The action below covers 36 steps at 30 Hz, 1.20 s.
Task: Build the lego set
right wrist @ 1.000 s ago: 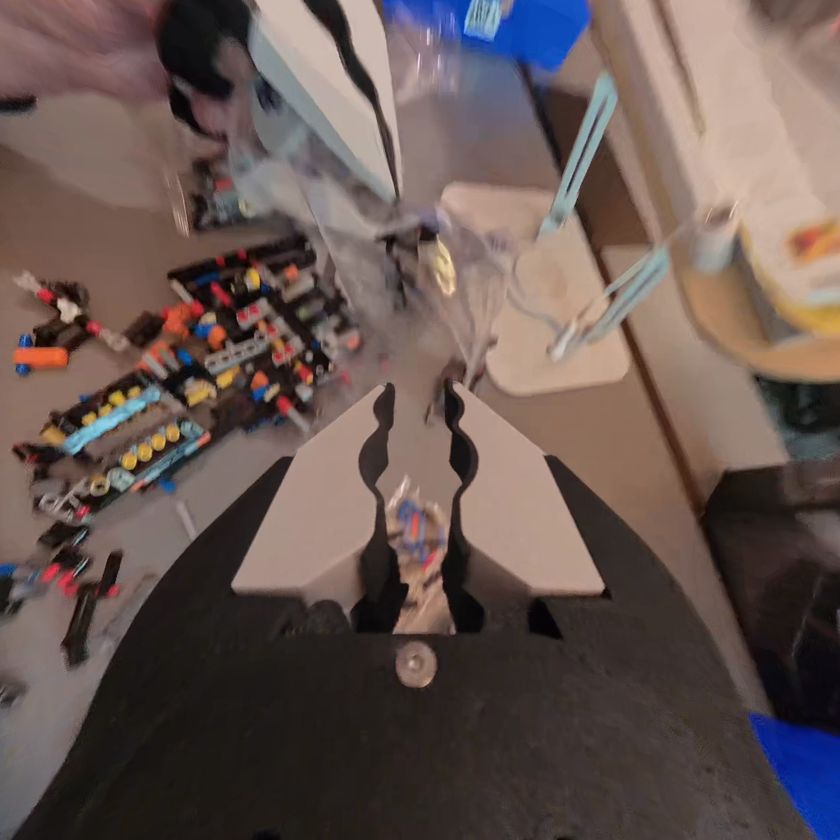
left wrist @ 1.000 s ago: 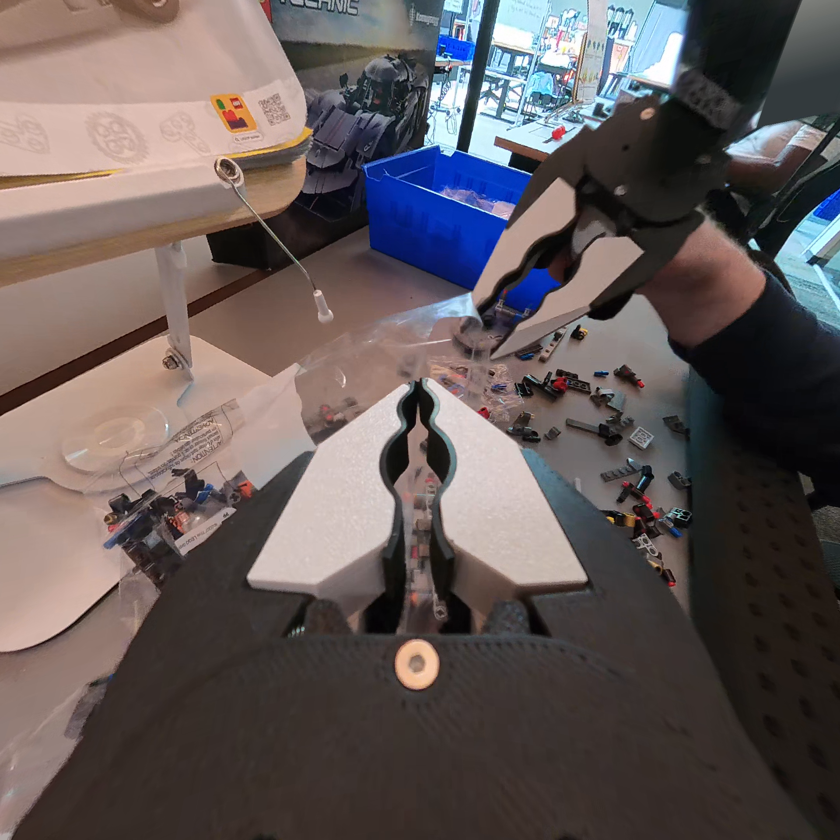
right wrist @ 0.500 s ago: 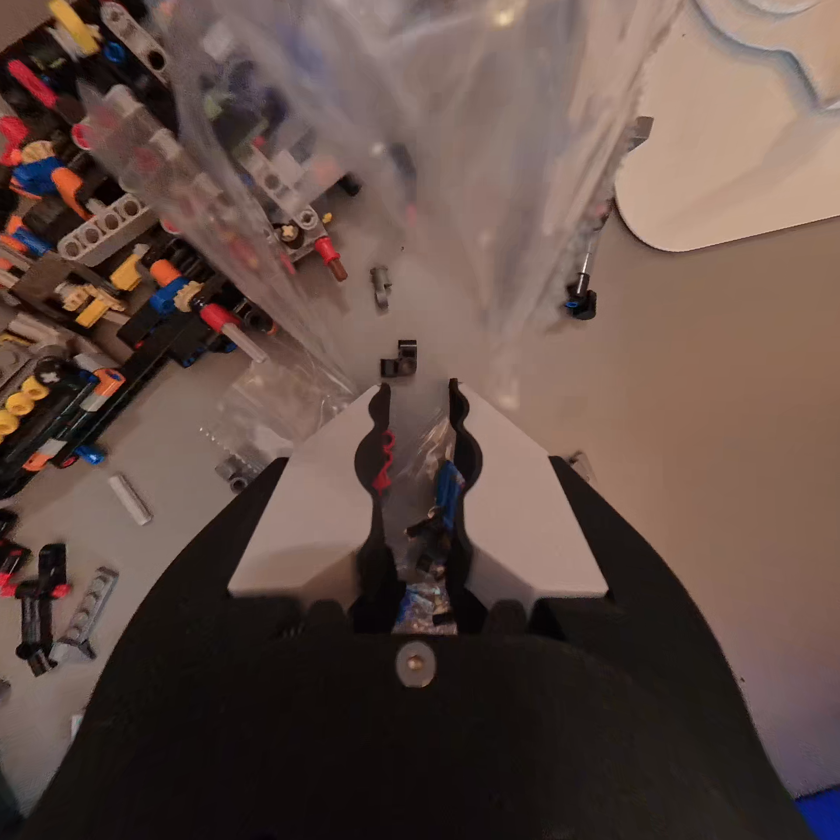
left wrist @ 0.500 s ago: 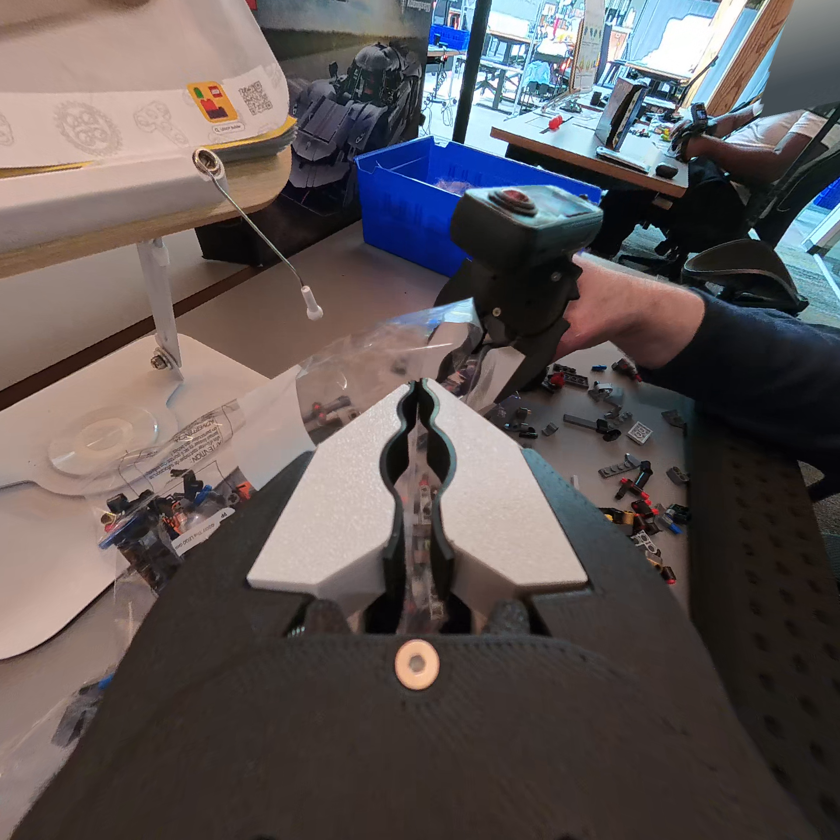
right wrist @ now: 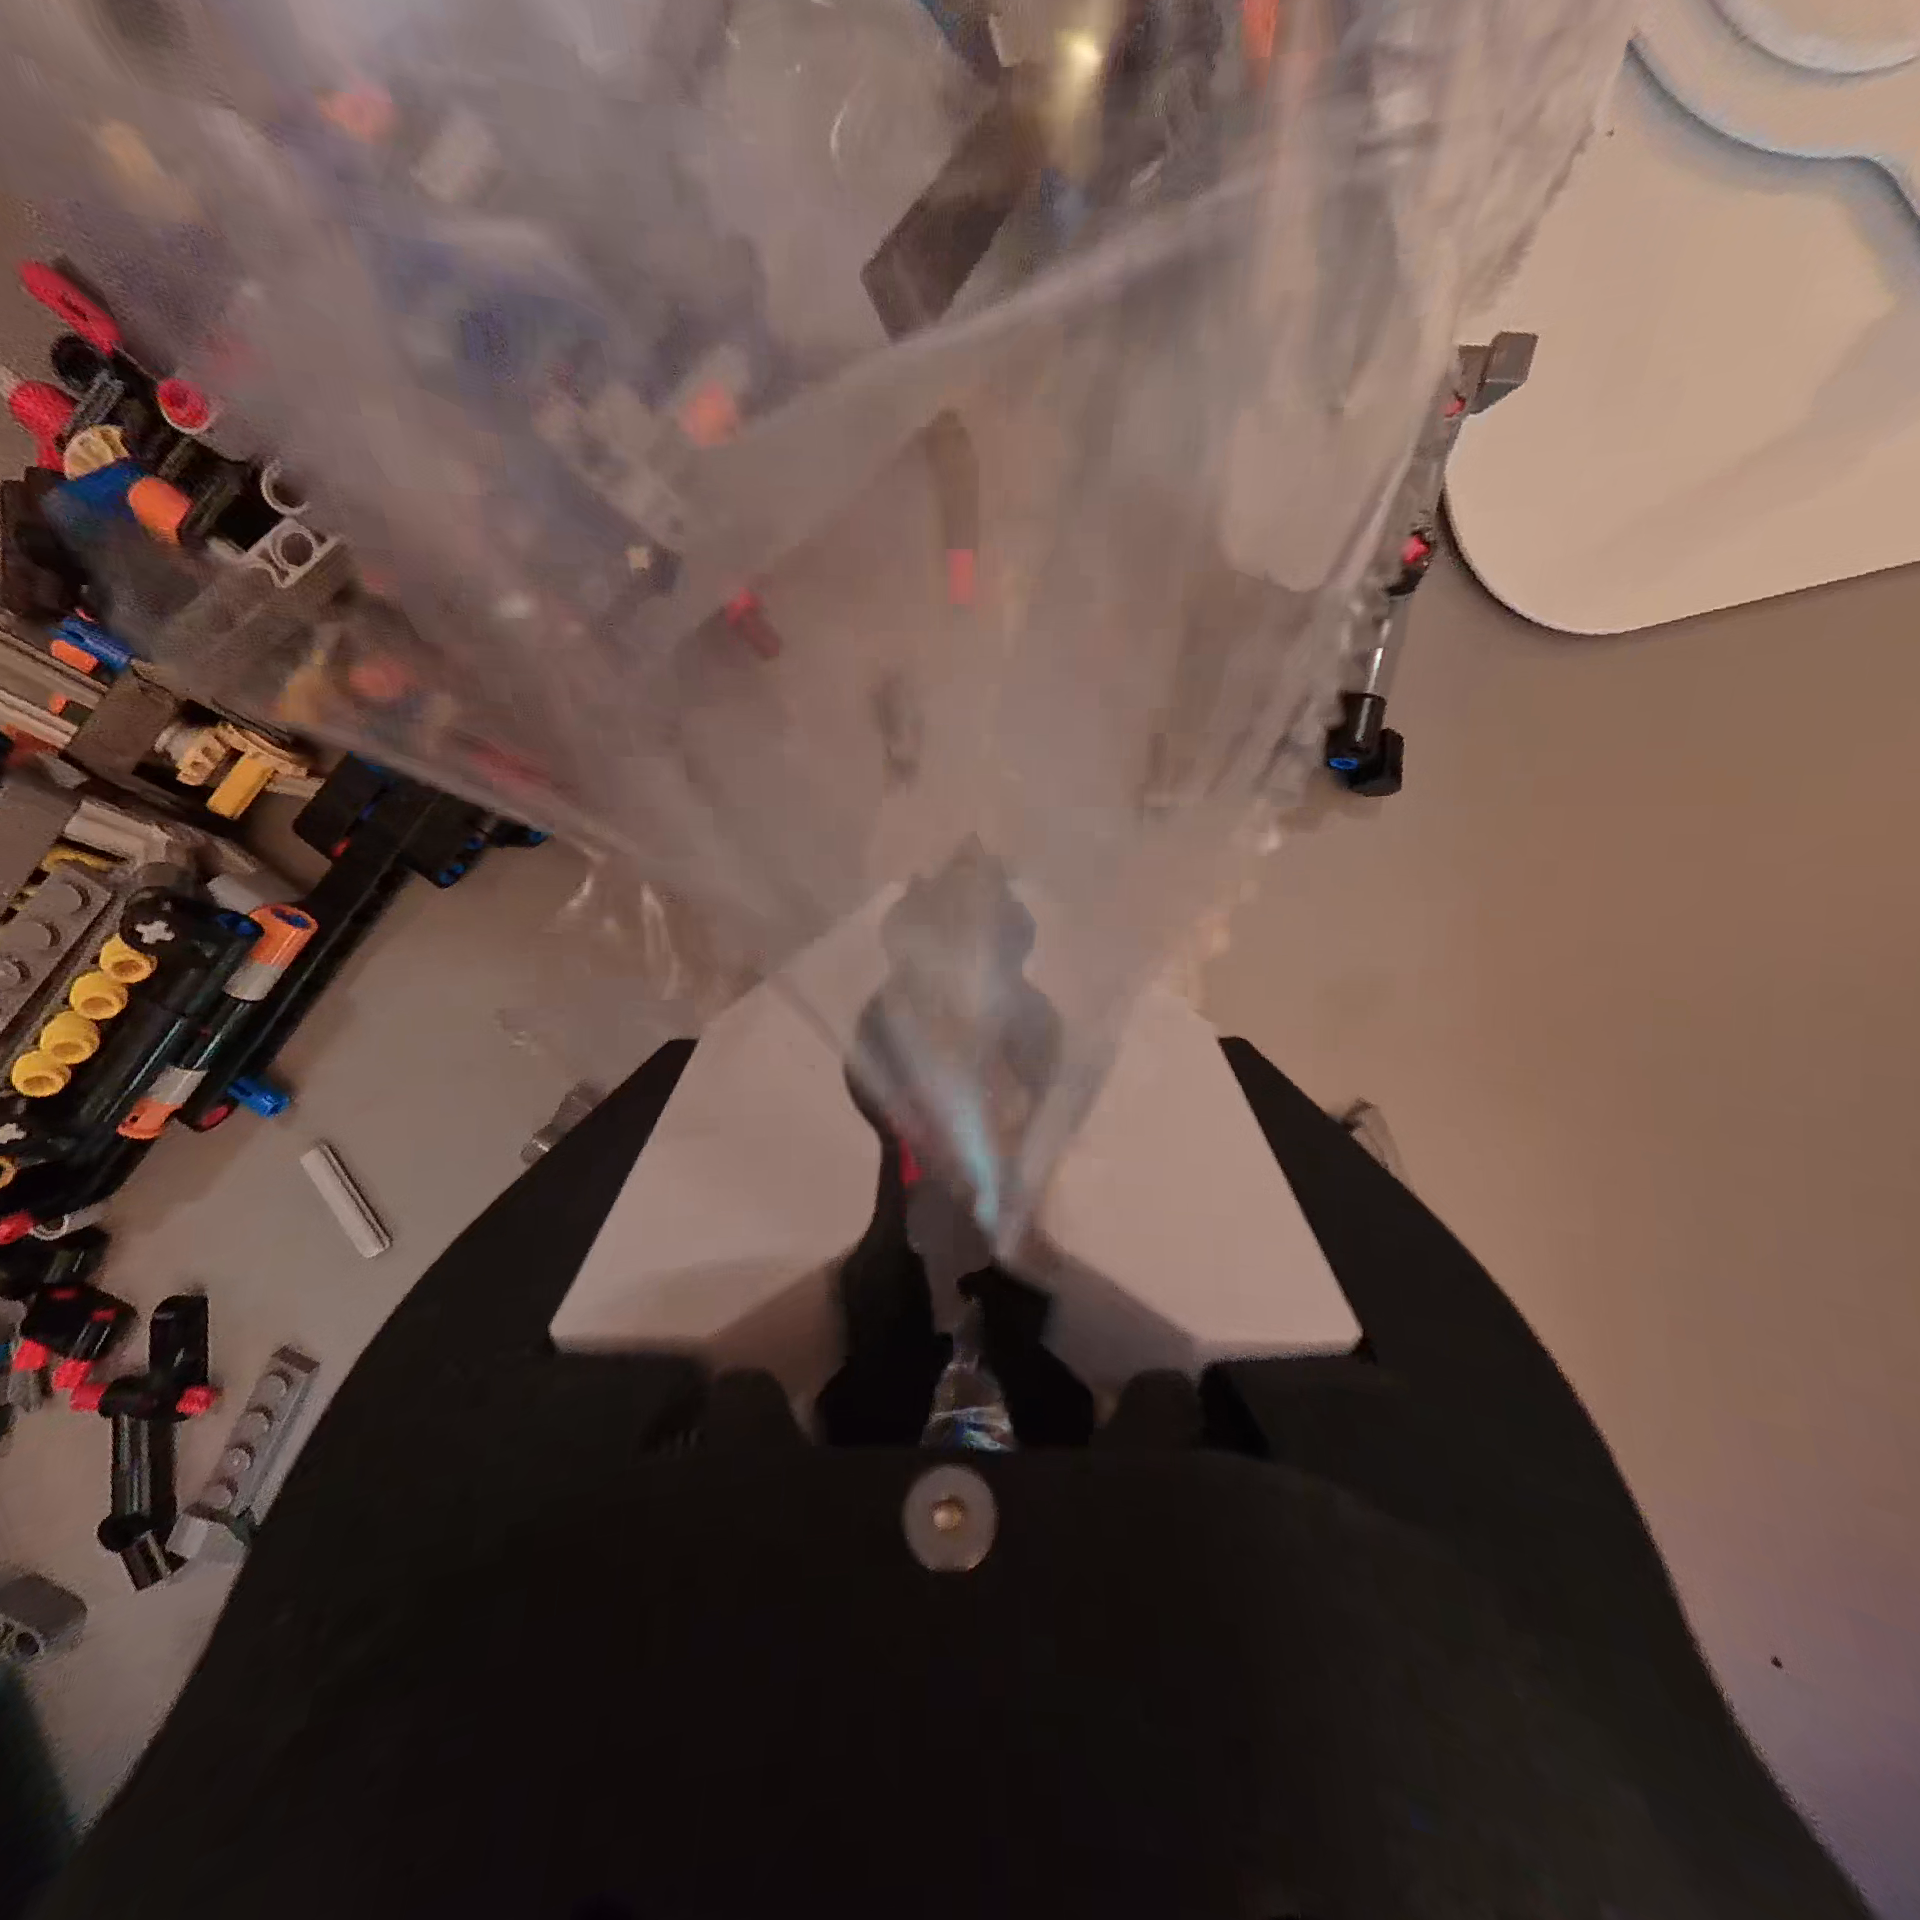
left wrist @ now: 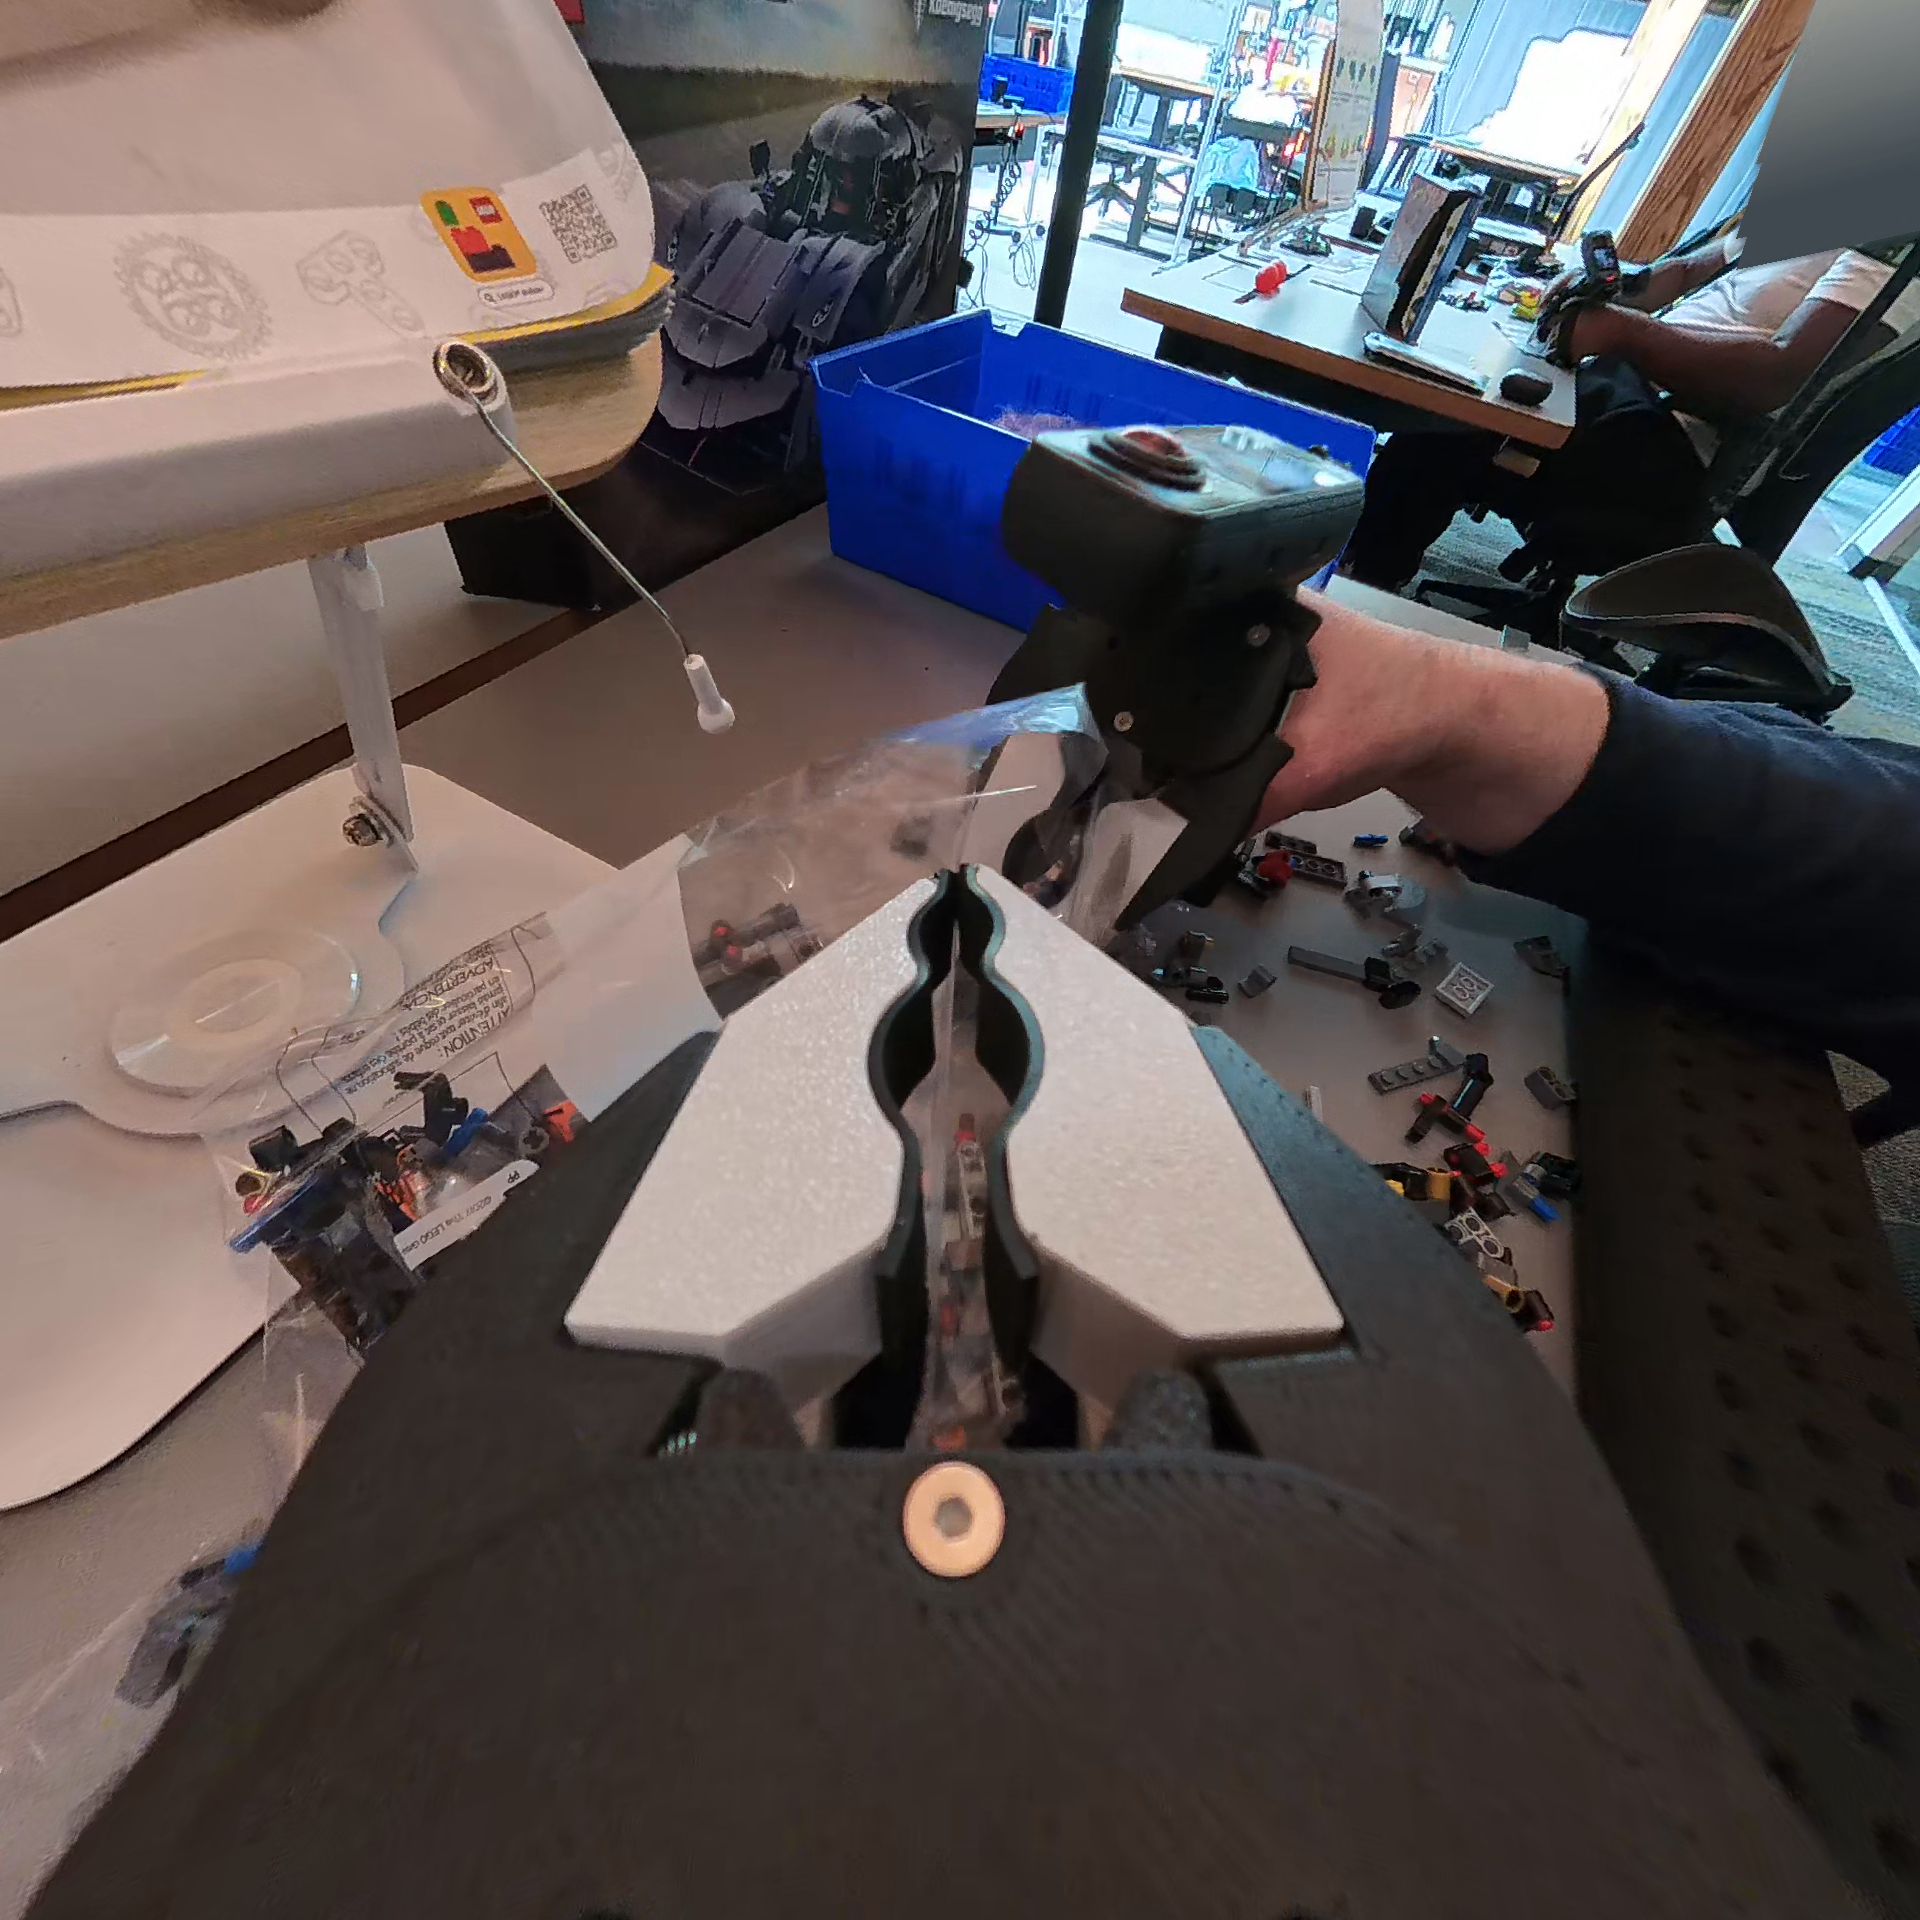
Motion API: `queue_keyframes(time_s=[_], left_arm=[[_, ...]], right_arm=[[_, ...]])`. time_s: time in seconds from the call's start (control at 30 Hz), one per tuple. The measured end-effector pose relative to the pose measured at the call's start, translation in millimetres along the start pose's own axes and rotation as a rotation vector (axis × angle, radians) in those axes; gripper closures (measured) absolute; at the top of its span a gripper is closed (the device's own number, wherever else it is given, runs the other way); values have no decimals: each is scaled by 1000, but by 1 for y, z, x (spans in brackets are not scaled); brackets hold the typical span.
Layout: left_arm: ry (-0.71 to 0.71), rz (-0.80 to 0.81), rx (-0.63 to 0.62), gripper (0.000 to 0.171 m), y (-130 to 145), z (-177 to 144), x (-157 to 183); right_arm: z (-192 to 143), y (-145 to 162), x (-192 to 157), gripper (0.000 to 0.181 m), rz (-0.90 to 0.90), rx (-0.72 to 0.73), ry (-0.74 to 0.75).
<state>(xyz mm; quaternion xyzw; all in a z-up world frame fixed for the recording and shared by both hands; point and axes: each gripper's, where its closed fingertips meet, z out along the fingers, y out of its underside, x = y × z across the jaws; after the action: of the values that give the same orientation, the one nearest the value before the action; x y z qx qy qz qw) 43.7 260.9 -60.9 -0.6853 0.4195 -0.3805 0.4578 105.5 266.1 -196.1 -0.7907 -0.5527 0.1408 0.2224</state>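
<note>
A clear plastic bag [left wrist: 883, 821] with small lego pieces in it is held between both grippers above the table. My left gripper [left wrist: 958, 883] is shut on one edge of the bag, and the film runs down between its white fingers [left wrist: 790, 1132]. My right gripper [left wrist: 1101, 883] points down from a hand and pinches the bag's other end. In the right wrist view the bag [right wrist: 935, 520] fills the upper half and drapes over my right gripper [right wrist: 966, 935], which is shut on it. Loose lego pieces [left wrist: 1455, 1153] lie on the grey table.
A partly built lego assembly [right wrist: 156, 987] lies left of my right gripper. A white stand base [left wrist: 125, 1247] carries a second bag of pieces [left wrist: 364, 1174], with an instruction booklet [left wrist: 312, 260] on the stand above. A blue bin [left wrist: 935, 468] and a lego box [left wrist: 810, 239] stand behind. A person sits at a far table.
My right gripper swung from reaching in sideways to pointing down over the table and closed tighter on the bag, which now covers its fingers. My left gripper kept its hold.
</note>
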Motion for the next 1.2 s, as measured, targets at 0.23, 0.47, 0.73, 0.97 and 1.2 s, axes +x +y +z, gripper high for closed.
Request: queue_keyframes(time_s=[0.23, 0.47, 0.73, 0.97, 1.2], left_arm=[[1, 0, 5, 171, -1, 0, 1], [13, 12, 11, 171, -4, 3, 10], [11, -7, 24, 171, -6, 2, 8], [16, 1, 11, 171, -4, 7, 12], [7, -10, 20, 171, -4, 5, 8]], right_arm=[[-54, -24, 12, 173, 15, 165, 110], [-92, -91, -26, 173, -157, 454, 146], [-145, -113, -30, 172, -215, 607, 310], [-110, -109, -41, 173, -215, 535, 172], [-69, -109, -25, 158, -203, 408, 255]])
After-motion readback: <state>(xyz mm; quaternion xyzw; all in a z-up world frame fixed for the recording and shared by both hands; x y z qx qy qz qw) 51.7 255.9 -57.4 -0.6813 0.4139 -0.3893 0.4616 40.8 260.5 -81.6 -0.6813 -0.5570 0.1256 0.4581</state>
